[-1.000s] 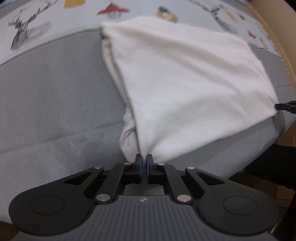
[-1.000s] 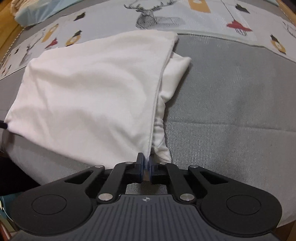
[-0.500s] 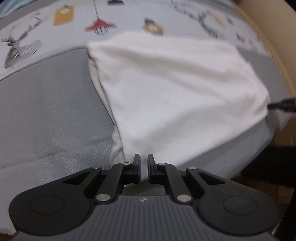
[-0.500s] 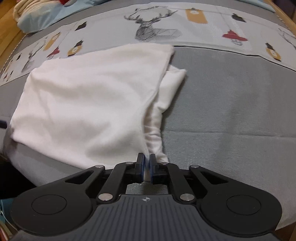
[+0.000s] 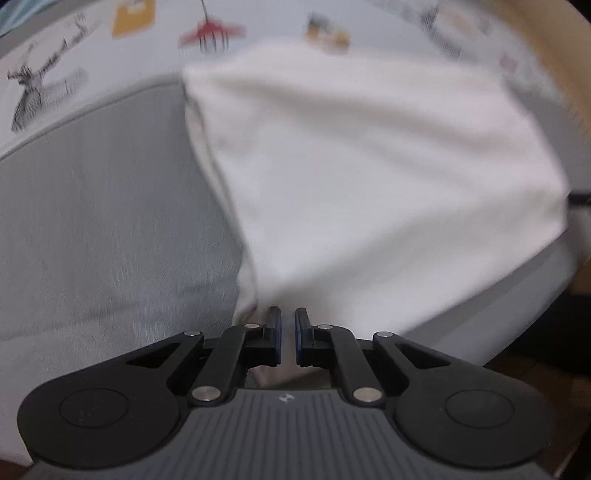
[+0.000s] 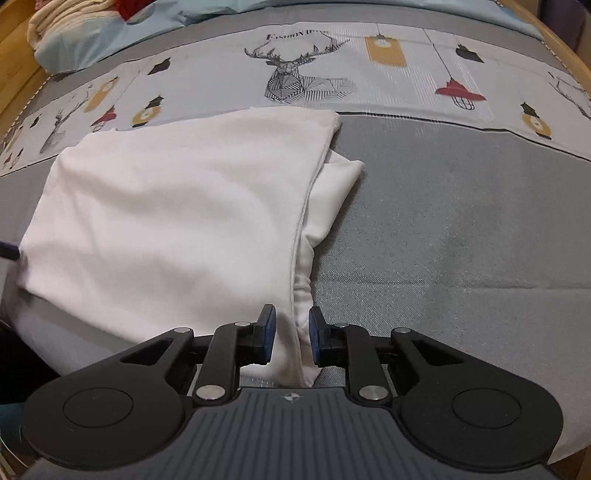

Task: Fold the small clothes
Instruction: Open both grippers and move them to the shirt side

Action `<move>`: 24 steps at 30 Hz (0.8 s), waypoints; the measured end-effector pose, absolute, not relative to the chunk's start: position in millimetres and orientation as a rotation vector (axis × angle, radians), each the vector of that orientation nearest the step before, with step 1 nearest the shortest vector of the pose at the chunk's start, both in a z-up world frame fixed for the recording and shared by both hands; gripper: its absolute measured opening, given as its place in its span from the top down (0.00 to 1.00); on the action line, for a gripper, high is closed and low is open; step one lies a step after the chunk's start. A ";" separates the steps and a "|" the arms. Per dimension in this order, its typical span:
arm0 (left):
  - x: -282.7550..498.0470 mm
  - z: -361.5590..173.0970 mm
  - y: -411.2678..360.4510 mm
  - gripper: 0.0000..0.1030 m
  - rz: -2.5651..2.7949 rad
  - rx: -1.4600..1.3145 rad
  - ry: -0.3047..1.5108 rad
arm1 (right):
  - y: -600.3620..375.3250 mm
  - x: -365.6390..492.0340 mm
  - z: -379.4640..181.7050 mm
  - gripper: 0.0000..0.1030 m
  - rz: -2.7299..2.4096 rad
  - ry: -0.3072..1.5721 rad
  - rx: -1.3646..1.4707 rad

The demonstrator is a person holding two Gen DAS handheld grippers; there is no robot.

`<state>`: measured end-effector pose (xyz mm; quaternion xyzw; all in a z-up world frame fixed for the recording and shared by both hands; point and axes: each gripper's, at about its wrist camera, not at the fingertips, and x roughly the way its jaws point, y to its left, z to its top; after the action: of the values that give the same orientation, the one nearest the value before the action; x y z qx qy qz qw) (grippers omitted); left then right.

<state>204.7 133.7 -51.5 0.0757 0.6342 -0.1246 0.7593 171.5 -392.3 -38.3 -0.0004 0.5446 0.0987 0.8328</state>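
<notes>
A white garment [image 5: 369, 177] lies folded on the grey bed cover; it also shows in the right wrist view [image 6: 177, 214]. My left gripper [image 5: 287, 332] is slightly open at the garment's near left corner, and the blurred cloth lies just past its pads. My right gripper [image 6: 291, 336] is open at the near right corner, with the garment's hemmed edge [image 6: 299, 280] lying loose between its jaws. A folded-under layer sticks out on the right side [image 6: 336, 184].
The grey bed cover [image 6: 461, 240] has a printed band with deer and lamps [image 6: 306, 74] at the back. A light blue pillow and piled clothes [image 6: 81, 33] lie at the far left. A wooden bed frame [image 6: 569, 55] curves round the right edge.
Both grippers have opened and let go of the garment's near corners. The garment has dropped flat onto the bed. The left view is blurred from motion.
</notes>
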 end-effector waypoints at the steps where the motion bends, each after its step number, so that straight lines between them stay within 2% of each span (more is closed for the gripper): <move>1: 203.7 -57.4 131.4 0.93 -0.268 0.201 1.399 | -389.5 171.7 -46.6 0.81 0.196 1.184 -0.029; 5: 202.7 -46.4 122.1 0.92 -0.278 0.200 1.362 | -373.7 170.1 -61.3 0.80 0.207 1.230 -0.153; 8: 201.8 -34.7 122.1 0.90 -0.308 0.159 1.305 | -377.0 171.1 -58.3 0.80 0.204 1.222 -0.117; 10: 203.9 -47.3 125.0 0.84 -0.278 0.162 1.351 | -380.5 171.0 -60.1 0.78 0.190 1.233 -0.112; 12: 199.1 -58.8 128.1 0.85 -0.231 0.232 1.402 | -378.8 167.8 -61.3 0.75 0.180 1.239 -0.141; 14: 194.6 -48.4 125.9 0.83 -0.236 0.245 1.370 | -377.8 165.3 -54.2 0.76 0.166 1.220 -0.136; 16: 191.3 -27.1 127.6 0.80 -0.237 0.235 1.302 | -377.2 160.7 -37.1 0.76 0.142 1.147 -0.118; 18: 190.0 -2.9 132.7 0.67 -0.212 0.220 1.212 | -377.2 155.2 -11.2 0.76 0.085 1.032 -0.088; 22: 174.9 54.1 136.7 0.65 -0.170 0.177 1.006 | -370.3 137.7 43.4 0.75 0.009 0.821 0.052; 24: 156.0 77.2 131.7 0.61 -0.158 0.156 0.911 | -354.5 124.4 62.3 0.74 0.038 0.749 0.070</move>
<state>156.0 131.7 77.2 0.0753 0.4391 -0.0761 0.8921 124.4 -354.5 62.3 0.0343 0.3656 0.0186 0.9300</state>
